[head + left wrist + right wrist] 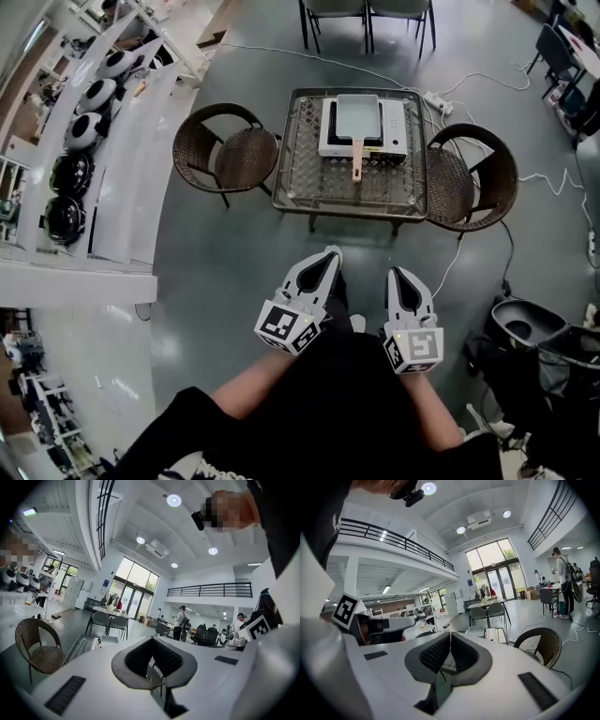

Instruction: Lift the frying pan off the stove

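A square grey frying pan (357, 119) with a wooden handle (356, 161) sits on a white stove (364, 128) on a low glass-topped table (307, 184). Both grippers are held close to the person's body, well short of the table. My left gripper (331, 253) is shut with nothing in it. My right gripper (395, 273) is also shut and empty. In the right gripper view the pan (475, 630) and stove (497, 635) show just beyond the shut gripper (450, 634). In the left gripper view the stove (83, 647) lies left of the shut gripper (152, 640).
Two wicker chairs (226, 152) (473, 175) flank the table. A white cable (544, 177) and a power strip (437, 102) lie on the floor behind and to the right. A black bin (518, 328) stands at the right, and a long white counter (120, 159) runs along the left.
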The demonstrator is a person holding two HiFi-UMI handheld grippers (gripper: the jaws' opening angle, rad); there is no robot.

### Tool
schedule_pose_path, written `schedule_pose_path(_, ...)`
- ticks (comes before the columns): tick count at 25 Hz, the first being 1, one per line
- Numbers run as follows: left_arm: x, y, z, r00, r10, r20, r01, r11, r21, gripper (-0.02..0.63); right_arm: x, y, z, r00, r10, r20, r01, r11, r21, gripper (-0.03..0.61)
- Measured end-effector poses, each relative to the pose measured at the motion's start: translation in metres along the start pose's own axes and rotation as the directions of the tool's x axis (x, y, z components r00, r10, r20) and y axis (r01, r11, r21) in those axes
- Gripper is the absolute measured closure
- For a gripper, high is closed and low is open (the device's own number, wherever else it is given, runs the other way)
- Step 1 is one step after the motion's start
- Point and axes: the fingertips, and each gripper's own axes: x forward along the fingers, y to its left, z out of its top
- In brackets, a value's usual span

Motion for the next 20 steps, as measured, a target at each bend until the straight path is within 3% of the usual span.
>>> schedule_pose_path(6, 0.035, 0.056, 0.003, 0.999, -0.005, -0.034, 0.004, 0.999, -0.036, 0.6, 0.063, -0.003, 0.011, 0.998, -0.016, -0.069, 0.014, 1.0, -0.026, 0.547)
schedule_pose_path(13, 0.091, 0.125, 0.02, 0.998, -0.046, -0.045, 0.041, 0.994, -0.097, 0.601, 0.156, -0.004, 0.052, 0.993, 0.001, -0.121, -0.012, 0.996, -0.086, 0.548)
schedule_pose_path(20, 0.125, 0.191, 0.032, 0.996, -0.018, -0.084, 0.012, 0.998, -0.066, 0.6, 0.232, -0.014, 0.071, 0.992, -0.032, -0.125, 0.022, 0.996, -0.084, 0.548)
